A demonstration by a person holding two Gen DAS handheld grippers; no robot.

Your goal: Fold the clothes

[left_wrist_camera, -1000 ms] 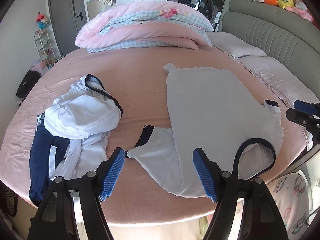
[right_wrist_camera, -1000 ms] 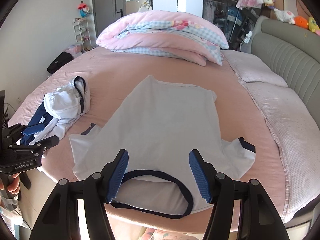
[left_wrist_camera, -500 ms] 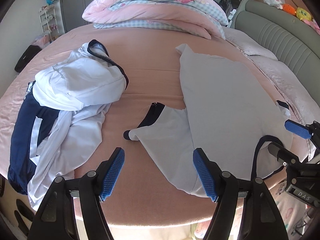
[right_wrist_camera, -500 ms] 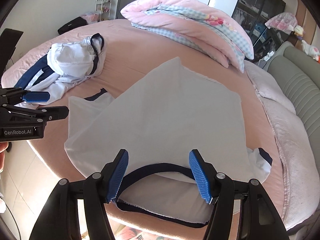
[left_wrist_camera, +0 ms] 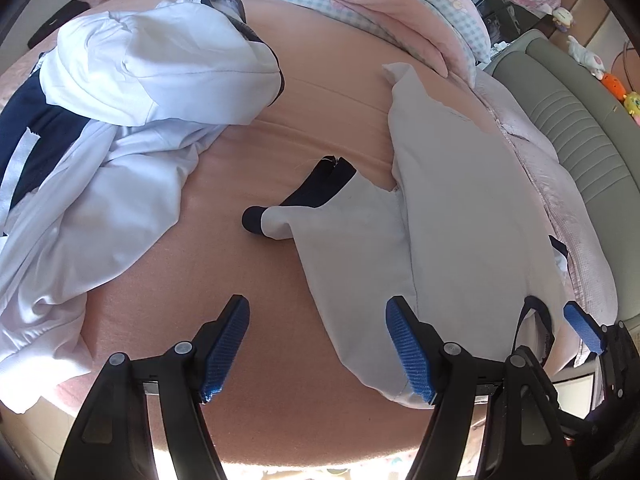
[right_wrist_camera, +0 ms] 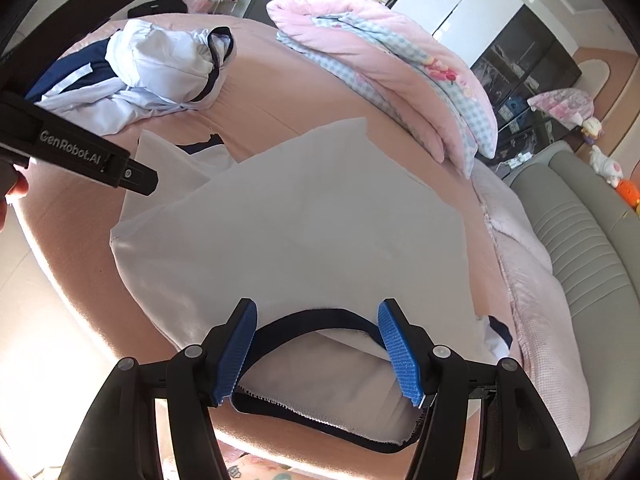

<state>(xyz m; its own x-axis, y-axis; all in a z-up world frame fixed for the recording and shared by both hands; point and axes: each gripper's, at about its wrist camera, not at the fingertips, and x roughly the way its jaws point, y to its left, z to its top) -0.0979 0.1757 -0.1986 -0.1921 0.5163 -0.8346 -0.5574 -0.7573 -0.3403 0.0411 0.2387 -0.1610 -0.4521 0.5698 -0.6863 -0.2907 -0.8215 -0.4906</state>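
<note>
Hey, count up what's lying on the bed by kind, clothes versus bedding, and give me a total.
Spread-out white T-shirt: 1
Heap of white and navy clothes: 1 heap; separate garments can't be told apart
Folded pink quilt: 1
Pillows by the headboard: at least 1
Total: 4 at least

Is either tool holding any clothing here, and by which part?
Nothing is held. Left tool and right tool are both open; the white shirt lies on the bed.

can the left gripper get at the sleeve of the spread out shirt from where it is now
Probably yes: the left gripper is open, and the sleeve lies flat on the bed just ahead with nothing between them.
</note>
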